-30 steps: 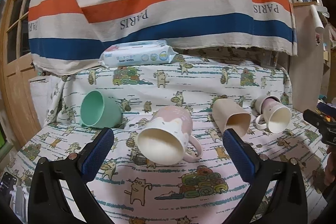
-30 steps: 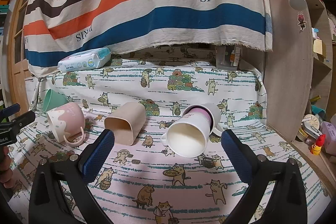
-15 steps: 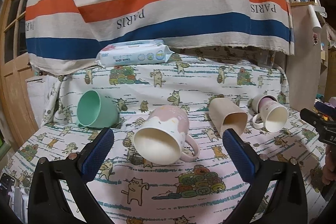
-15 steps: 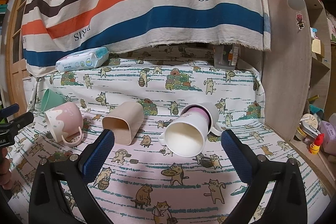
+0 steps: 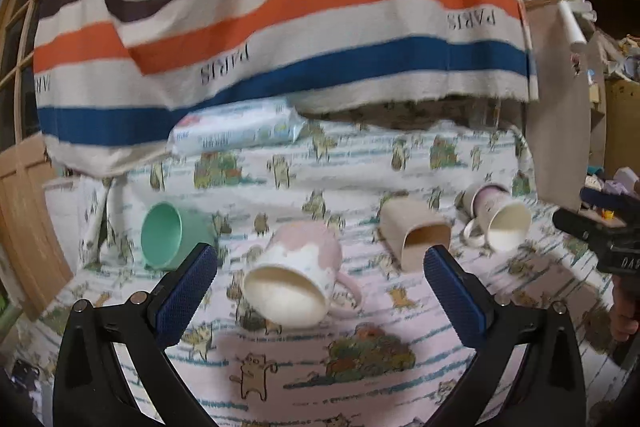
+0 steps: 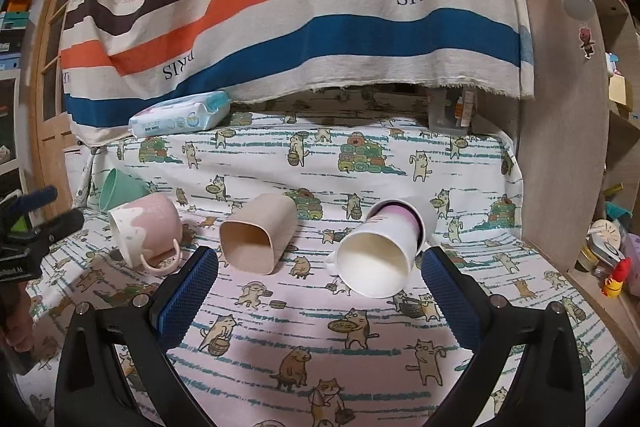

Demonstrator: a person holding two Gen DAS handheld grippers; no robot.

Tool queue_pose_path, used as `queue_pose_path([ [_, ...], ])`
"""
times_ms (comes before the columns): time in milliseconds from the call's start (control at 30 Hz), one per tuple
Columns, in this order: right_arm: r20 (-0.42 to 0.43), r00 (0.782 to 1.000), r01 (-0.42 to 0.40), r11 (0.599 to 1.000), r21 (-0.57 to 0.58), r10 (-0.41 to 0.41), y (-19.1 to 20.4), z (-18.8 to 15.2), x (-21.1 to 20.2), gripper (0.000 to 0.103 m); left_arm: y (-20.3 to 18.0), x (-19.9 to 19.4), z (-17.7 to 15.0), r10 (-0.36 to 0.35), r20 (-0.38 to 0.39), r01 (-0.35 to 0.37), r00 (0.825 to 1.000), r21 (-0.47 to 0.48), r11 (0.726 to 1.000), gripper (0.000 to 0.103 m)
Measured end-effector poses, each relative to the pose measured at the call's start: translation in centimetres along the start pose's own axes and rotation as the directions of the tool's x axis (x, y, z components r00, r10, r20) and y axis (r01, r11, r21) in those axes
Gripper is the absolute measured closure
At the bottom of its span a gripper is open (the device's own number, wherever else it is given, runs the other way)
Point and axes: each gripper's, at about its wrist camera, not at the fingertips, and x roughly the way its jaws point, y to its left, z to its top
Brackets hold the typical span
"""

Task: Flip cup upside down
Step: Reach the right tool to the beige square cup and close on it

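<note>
Pink mug on its side at frame centre, mouth toward camera, between open blue fingers of left gripper; green cup left, tan cup right.

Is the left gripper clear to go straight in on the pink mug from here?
Probably yes. The left gripper is open and empty, and the pink mug lies on its side right ahead, framed between the fingers, mouth toward the camera. The green cup and beige cup lie off to either side.

Glossy ceramic-looking pink mug, matt beige cup, printed cloth table cover, wooden door.
</note>
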Motion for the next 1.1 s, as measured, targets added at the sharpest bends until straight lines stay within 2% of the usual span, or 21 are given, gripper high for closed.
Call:
queue_pose_path([
  [133, 0.017, 1.0, -0.008, 1.0, 0.029, 0.007, -0.1, 1.2, -1.0, 0.001, 0.5, -0.4, 2.0, -0.008, 0.054, 0.009, 0.998, -0.012, 1.0, 0.0],
  [300, 0.055, 0.998, 0.033, 0.999, 0.0, -0.033, 0.4, 3.4, -2.3, 0.001, 1.3, 0.2, 4.6, -0.006, 0.112, 0.01, 0.994, -0.033, 0.999, 0.0],
  [467, 0.003, 0.999, 0.044, 0.998, 0.04, -0.044, 0.9, 6.3, -1.4, 0.001, 2.1, 1.9, 6.9, -0.012, 0.146, 0.023, 0.989, -0.075, 0.997, 0.0],
  [600, -0.011, 1.0, 0.008, 0.997, 0.082, -0.007, 1.7, 9.6, -0.4, 0.001, 3.0, 4.6, 7.9, -0.009, 0.123, 0.023, 0.992, -0.112, 0.993, 0.0],
  [833, -0.068, 0.997, 0.024, 0.998, 0.057, -0.021, 5.3, 13.5, 4.0, 0.001, 4.8, 7.3, 7.1, -0.04, 0.052, 0.048, 0.998, -0.182, 0.982, 0.0],
  [933, -0.152, 0.988, -0.005, 0.998, 0.069, 0.016, 6.5, 13.7, 7.8, 0.001, 5.3, 8.8, 6.0, -0.063, -0.013, 0.059, 0.998, -0.205, 0.977, 0.0],
  [1000, -0.213, 0.977, 0.023, 0.998, 0.06, -0.01, 7.1, 13.1, 10.6, 0.001, 5.4, 10.2, 5.2, -0.076, -0.078, 0.058, 0.994, -0.215, 0.975, 0.0],
  [1100, -0.314, 0.949, 0.041, 0.997, 0.064, -0.019, 7.5, 11.5, 14.1, 0.002, 5.9, 10.6, 4.9, -0.068, -0.088, 0.044, 0.994, -0.245, 0.968, 0.0],
])
